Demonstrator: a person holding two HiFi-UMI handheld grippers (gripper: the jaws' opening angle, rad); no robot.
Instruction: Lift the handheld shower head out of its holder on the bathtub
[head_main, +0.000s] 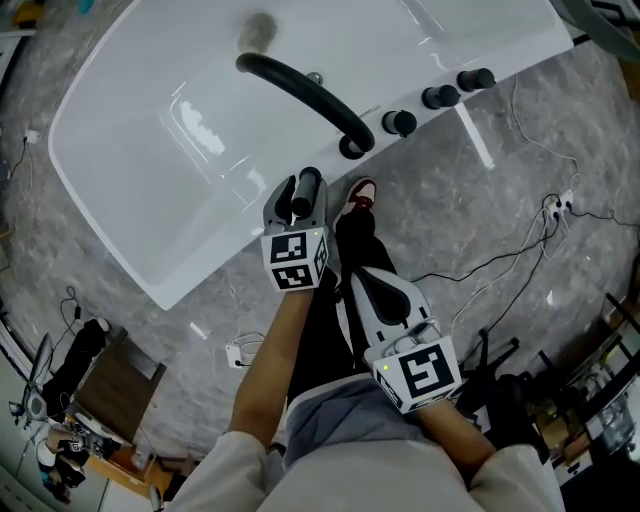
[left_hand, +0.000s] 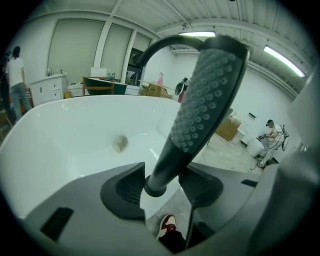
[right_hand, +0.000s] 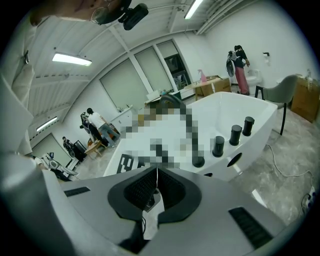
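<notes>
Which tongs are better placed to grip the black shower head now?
Left. The handle of the black handheld shower head stands between the open left tongs by the white bathtub. The right tongs are shut, back beside the person's leg.

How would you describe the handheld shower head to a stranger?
The white bathtub has an arched black spout on its near rim. Beside its base, inside the open left gripper, is the handheld shower head: a long wand with a dotted face, unlike the stubby knobs.

a white bathtub (head_main: 130, 140) stands on the grey marbled floor (head_main: 470, 210), just ahead of the left gripper (head_main: 300, 192). black cables (head_main: 500, 262) lie right of it.
</notes>
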